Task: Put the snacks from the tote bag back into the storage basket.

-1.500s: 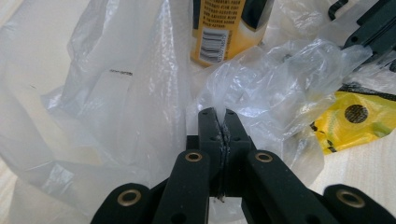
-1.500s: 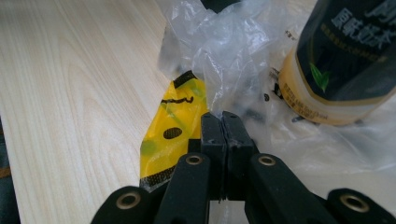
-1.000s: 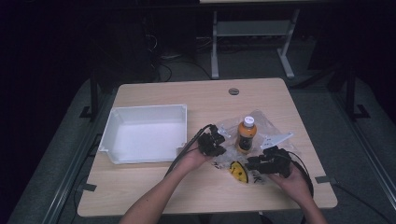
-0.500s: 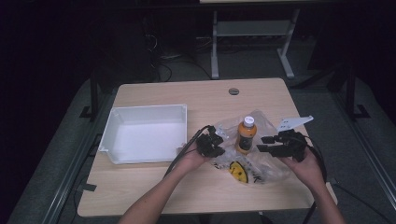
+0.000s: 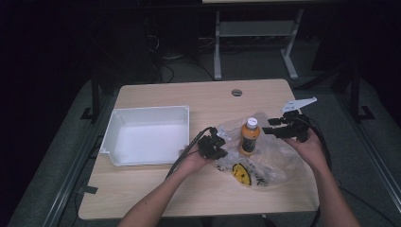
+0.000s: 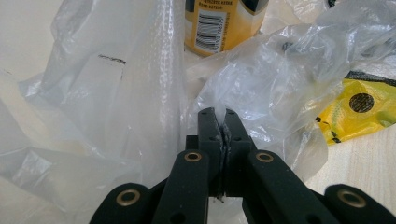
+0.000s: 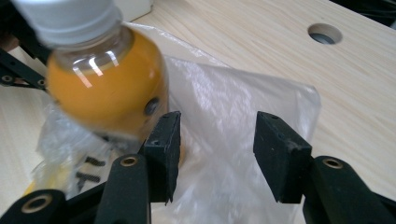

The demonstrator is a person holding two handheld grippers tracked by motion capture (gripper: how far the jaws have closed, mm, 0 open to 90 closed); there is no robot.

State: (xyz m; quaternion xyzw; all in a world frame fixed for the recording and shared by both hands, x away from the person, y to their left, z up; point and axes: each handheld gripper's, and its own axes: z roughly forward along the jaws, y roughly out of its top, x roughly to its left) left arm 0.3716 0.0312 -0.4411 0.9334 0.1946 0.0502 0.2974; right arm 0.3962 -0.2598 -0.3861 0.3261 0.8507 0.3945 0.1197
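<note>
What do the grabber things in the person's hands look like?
Both are black. The left gripper has two flat black jaws on arms dotted with round brass-coloured rivets, and a black cable trails off it. The right gripper has blocky square pads, a black cable too, and a pale grey three-cornered plate on top. The forearms are bare, no sleeves.

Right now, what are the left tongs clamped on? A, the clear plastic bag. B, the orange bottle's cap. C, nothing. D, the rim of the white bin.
A: in the left gripper view the left tongs are shut on a fold of the clear plastic bag.
</note>
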